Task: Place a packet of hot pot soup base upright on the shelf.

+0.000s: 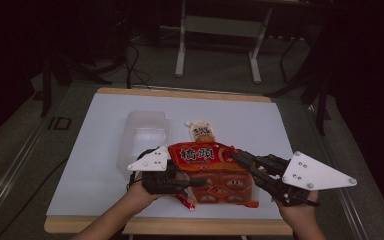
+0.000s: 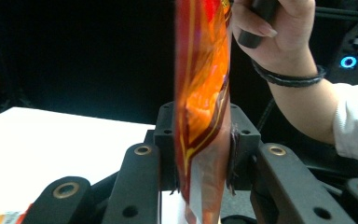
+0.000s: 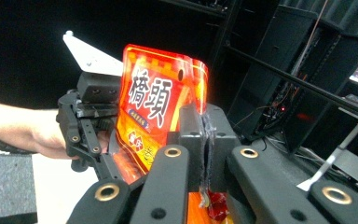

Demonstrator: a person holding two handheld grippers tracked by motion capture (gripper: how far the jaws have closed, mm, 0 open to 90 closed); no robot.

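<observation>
It looks like a dim laboratory room: a white rectangular wooden-edged tabletop (image 1: 105, 165), a grey metal frame stand (image 1: 220, 35) at 12 o'clock, black cables (image 1: 130, 65) on the grey floor, dark equipment racks (image 3: 307, 56) behind.

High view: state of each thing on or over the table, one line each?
Red snack bag: lifted, held at both side edges.
Left gripper: shut on the bag's edge.
Right gripper: shut on the bag's other edge.
Clear plastic tray: empty, on the table.
Small sachet: flat on the table, untouched.
</observation>
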